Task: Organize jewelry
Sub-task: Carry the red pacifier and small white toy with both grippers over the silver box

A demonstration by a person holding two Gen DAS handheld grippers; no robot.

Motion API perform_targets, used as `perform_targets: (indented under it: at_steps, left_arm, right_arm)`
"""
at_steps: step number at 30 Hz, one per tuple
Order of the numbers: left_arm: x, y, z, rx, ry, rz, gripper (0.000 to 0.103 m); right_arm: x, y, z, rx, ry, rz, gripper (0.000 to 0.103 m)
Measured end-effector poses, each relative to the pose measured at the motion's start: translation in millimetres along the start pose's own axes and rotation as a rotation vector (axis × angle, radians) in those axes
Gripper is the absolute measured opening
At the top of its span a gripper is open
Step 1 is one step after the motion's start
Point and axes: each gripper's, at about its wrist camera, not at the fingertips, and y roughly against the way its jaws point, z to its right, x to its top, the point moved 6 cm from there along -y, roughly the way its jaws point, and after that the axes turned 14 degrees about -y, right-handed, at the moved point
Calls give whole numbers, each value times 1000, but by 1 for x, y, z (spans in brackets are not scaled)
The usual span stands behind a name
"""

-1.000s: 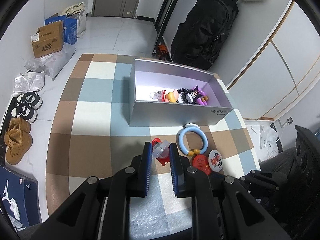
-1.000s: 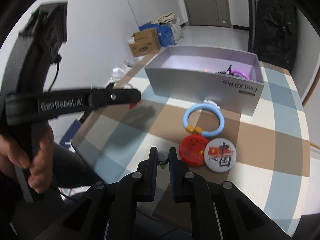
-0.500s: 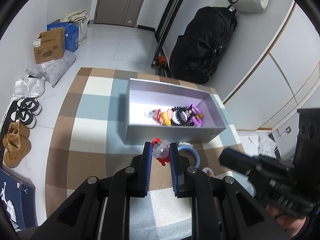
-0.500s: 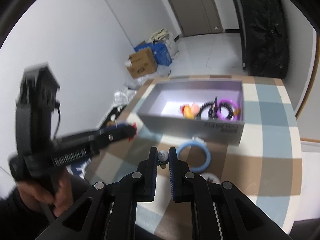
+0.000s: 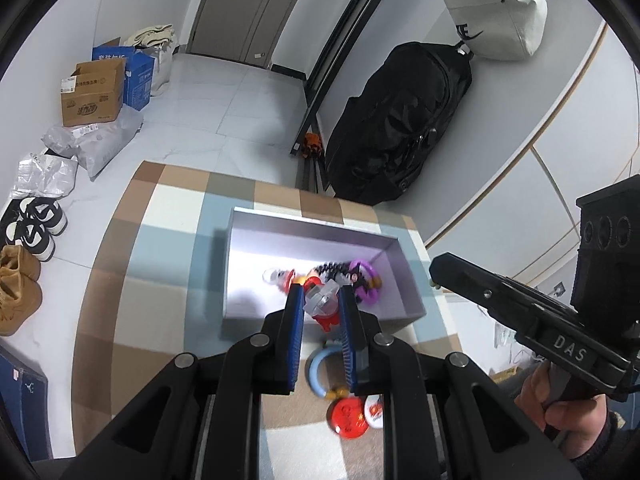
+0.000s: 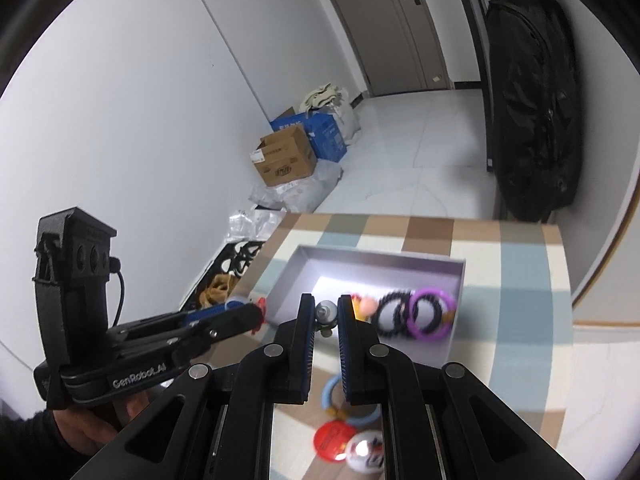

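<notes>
A: What's at the frame's lower centre?
B: The left gripper (image 5: 322, 300), clamped on a clear-and-red trinket (image 5: 320, 306) above the grey box (image 5: 412, 300).
A: And lower right?
B: The right gripper (image 5: 434, 278), nearly closed, in a hand (image 5: 560, 408).

I'm seeing white walls (image 6: 152, 92) all round and a pale tiled floor (image 5: 240, 96) running up to a grey-brown door (image 5: 256, 8) far ahead of my left claw. Off to its left, a cardboard box (image 5: 93, 93), a blue carton (image 5: 138, 72) and shoes (image 5: 38, 228) line the wall. Ahead and right, a big black bag (image 5: 400, 124) leans on the wall, a cream bag (image 5: 494, 8) above it. The checked tabletop (image 5: 156, 248) lies below.
</notes>
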Motion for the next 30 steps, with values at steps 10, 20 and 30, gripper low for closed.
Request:
perform_targets:
  at_steps: [10,20,30]
  left_arm:
    - [19,-27,-1,-6,24,-22,12]
    - [25,-52,-1,-4,7,-67,12]
    - [23,-71,-3,-16,30,-129,12]
  right_arm:
    - [21,-22,17,17,-31,-19,10]
    - [30,-43,46,49,-155,-51,10]
    - [24,-59,65,26,-198,-116,10]
